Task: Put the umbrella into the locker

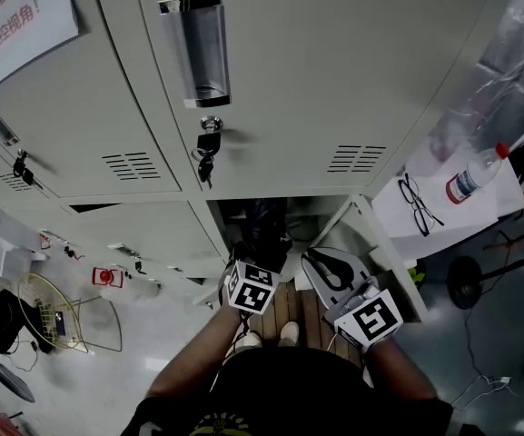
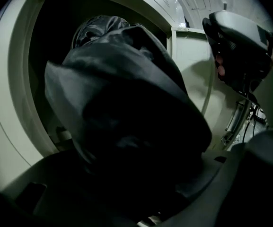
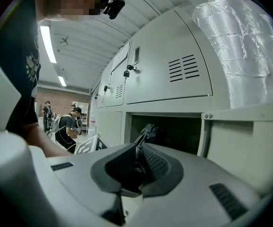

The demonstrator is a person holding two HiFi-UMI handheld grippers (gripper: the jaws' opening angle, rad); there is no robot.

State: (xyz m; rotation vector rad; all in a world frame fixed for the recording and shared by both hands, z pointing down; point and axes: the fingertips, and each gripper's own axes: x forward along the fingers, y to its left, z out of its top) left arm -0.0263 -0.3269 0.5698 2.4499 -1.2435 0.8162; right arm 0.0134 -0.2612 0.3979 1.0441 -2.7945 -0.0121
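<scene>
A black folded umbrella point(image 1: 263, 228) pokes into the dark opening of the low locker point(image 1: 243, 209). My left gripper point(image 1: 259, 260) is shut on it, just in front of the opening. In the left gripper view the umbrella point(image 2: 127, 103) fills the space between the jaws and its tip reaches into the locker's dark inside point(image 2: 56, 41). My right gripper point(image 1: 327, 271) hangs beside it to the right, apart from the umbrella, its pads point(image 3: 151, 161) closed together with nothing between them. From the right gripper view the umbrella point(image 3: 150, 132) shows in the locker mouth.
The locker's door point(image 1: 380, 248) stands swung open at the right. Above is a shut locker with a handle point(image 1: 198, 48) and a padlock with keys point(image 1: 207, 148). Glasses point(image 1: 418, 205) and a bottle point(image 1: 472, 175) lie on a white surface at right. People point(image 3: 67, 126) stand far off.
</scene>
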